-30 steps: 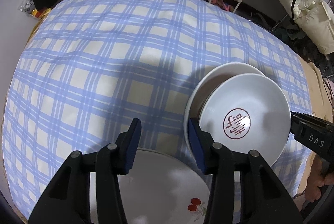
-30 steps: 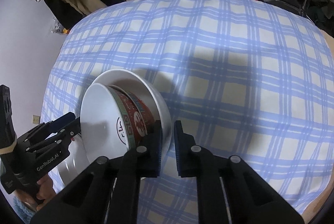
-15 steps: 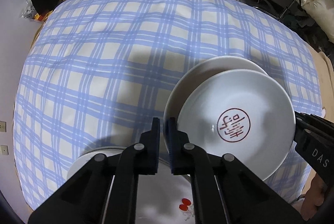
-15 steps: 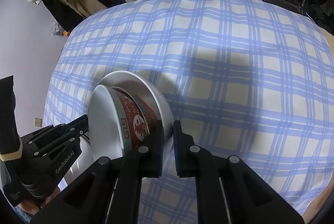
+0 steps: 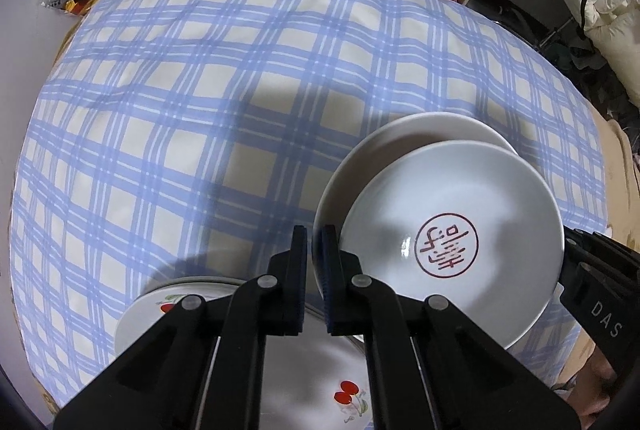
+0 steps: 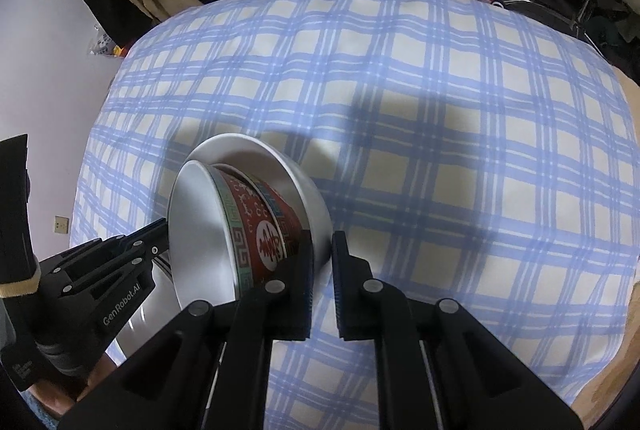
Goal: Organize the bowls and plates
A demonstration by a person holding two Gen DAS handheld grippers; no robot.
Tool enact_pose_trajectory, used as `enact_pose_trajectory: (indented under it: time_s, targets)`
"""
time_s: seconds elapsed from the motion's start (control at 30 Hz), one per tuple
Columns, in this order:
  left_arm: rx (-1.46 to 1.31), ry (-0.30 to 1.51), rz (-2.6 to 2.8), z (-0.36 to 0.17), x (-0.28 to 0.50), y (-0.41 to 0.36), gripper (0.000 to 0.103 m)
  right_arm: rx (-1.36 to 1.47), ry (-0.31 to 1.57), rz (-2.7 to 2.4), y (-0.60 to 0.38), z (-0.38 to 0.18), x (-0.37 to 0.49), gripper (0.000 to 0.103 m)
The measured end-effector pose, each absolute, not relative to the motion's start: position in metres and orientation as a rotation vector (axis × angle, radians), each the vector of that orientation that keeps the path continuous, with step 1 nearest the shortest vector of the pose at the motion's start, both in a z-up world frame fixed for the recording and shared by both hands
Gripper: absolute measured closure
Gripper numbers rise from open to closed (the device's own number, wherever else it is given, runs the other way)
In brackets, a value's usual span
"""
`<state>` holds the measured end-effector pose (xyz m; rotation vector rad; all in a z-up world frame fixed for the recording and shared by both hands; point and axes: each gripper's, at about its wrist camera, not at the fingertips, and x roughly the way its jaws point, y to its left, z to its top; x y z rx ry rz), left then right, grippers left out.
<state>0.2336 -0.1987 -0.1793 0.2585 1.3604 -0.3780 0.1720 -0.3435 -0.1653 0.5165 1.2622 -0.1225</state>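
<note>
Two stacked bowls are held tilted above the blue checked tablecloth [image 5: 200, 101], one gripper on each side. The left gripper [image 5: 314, 254] has its jaws closed down on the rim of the outer white bowl [image 5: 404, 141], pads nearly meeting around the thin edge. The right gripper [image 6: 322, 254] is clamped on the opposite rim of that white bowl [image 6: 308, 197]. Nested inside is a red patterned bowl [image 6: 260, 226], white inside with a red round mark. Below the bowls, near the left gripper, a cherry-print plate [image 5: 320, 382] lies flat on the tablecloth.
</note>
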Motion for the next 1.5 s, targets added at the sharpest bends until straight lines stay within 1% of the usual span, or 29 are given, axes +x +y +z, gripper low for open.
enact_pose_trajectory:
  time_s: [0.33, 0.57, 0.97, 1.5]
  targets:
    - [0.250, 1.368, -0.385, -0.1783, 0.2320, -0.1991, 0.098, 0.528, 1.286, -0.118, -0.3472, -0.1672, 0.1738, 0.093]
    - [0.195, 1.406, -0.396, -0.1823, 0.2400, -0.1942, 0.098, 0.536, 1.294, -0.117, -0.3475, -0.1691, 0.1732, 0.093]
    - [0.188, 1.380, -0.389, -0.1820, 0.2337, -0.1940, 0.098, 0.545, 1.287, -0.132, -0.3479, -0.1688, 0.1729, 0.092]
    - [0.209, 1.370, -0.381, -0.1772, 0.2367, -0.1957, 0.101, 0.545, 1.288, -0.114, -0.3497, -0.1665, 0.1729, 0.094]
